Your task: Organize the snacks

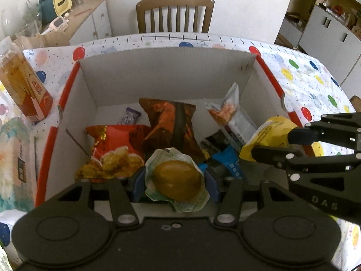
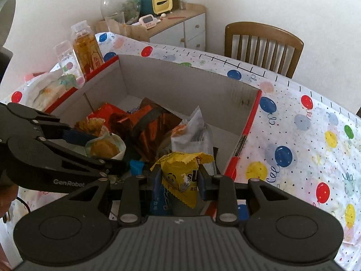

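A white cardboard box with red edges [image 1: 162, 74] [image 2: 171, 79] stands on the table, with several snack packets inside. My left gripper [image 1: 174, 181] is shut on a wrapped round brown pastry [image 1: 177, 179] [image 2: 105, 148], held over the near part of the box. My right gripper [image 2: 179, 180] [image 1: 270, 143] is shut on a yellow snack packet [image 2: 180, 180] [image 1: 268, 133], held over the box's near right side. Inside lie a red packet [image 1: 112, 144], a dark orange-brown packet [image 1: 171, 122] [image 2: 146, 126] and a white packet [image 1: 232, 110] [image 2: 191, 131].
A tea bottle [image 1: 24, 85] [image 2: 86, 47] and a tissue pack [image 1: 13, 158] stand left of the box. The balloon-print tablecloth [image 2: 293, 135] spreads to the right. A wooden chair [image 1: 176, 13] is behind the table, a sideboard with clutter [image 2: 158, 15] by the wall.
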Demonstrator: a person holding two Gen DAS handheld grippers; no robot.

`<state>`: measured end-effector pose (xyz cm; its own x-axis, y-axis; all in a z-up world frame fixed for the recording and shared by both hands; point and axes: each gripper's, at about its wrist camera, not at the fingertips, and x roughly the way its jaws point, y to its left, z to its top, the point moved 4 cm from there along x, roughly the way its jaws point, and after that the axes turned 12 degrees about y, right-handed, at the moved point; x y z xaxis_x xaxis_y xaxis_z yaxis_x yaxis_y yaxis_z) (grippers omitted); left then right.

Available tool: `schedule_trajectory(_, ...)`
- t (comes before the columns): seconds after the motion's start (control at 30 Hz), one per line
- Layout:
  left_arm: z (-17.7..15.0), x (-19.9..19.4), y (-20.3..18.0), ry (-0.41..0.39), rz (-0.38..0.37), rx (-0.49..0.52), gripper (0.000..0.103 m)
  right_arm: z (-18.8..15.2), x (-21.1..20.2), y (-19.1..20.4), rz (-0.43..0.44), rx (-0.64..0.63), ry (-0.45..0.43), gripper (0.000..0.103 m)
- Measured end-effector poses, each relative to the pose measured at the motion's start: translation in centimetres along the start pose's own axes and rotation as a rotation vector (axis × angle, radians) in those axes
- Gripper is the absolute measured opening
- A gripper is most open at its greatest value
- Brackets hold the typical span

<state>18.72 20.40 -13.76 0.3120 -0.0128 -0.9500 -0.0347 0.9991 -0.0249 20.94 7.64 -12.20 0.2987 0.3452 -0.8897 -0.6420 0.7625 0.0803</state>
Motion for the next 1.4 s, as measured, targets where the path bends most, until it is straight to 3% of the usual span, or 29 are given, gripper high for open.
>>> schedule_trajectory(0.13, -0.4, 0.5, -0.1, 0.012, 0.001, 0.0, 0.054, -0.2, -0.2, 0.0, 0.013, 0.001, 0.006, 0.033)
schedule_trajectory(0.3, -0.6, 0.5, 0.0, 0.007, 0.004, -0.014, 0.056, -0.6, -0.9, 0.3, 0.037, -0.001, -0.002, 0.046)
schedule_trajectory(0.37, -0.7, 0.1, -0.1, -0.012, 0.018, -0.008, 0.063, -0.8, -1.3, 0.4, 0.035, 0.004, -0.012, 0.052)
schedule_trajectory(0.53, -0.8, -1.3, 0.0, -0.05, 0.032, -0.013, 0.067, -1.2, -2.8, 0.0, 0.058, 0.03, -0.036, 0.053)
schedule_trajectory(0.67, -1.0, -2.6, 0.0, -0.084, 0.031, -0.028, 0.075, -1.8, -4.3, -0.5, 0.072, 0.043, -0.064, 0.067)
schedule_trajectory(1.3, -3.1, -10.0, -3.1, -0.261, 0.016, -0.014, 0.097, -5.1, -12.2, -2.0, 0.09, 0.068, -0.222, 0.077)
schedule_trajectory(1.4, -3.6, -11.3, -3.8, -0.293, 0.021, -0.005, 0.099, -5.6, -13.3, -2.2, 0.105, 0.087, -0.243, 0.084)
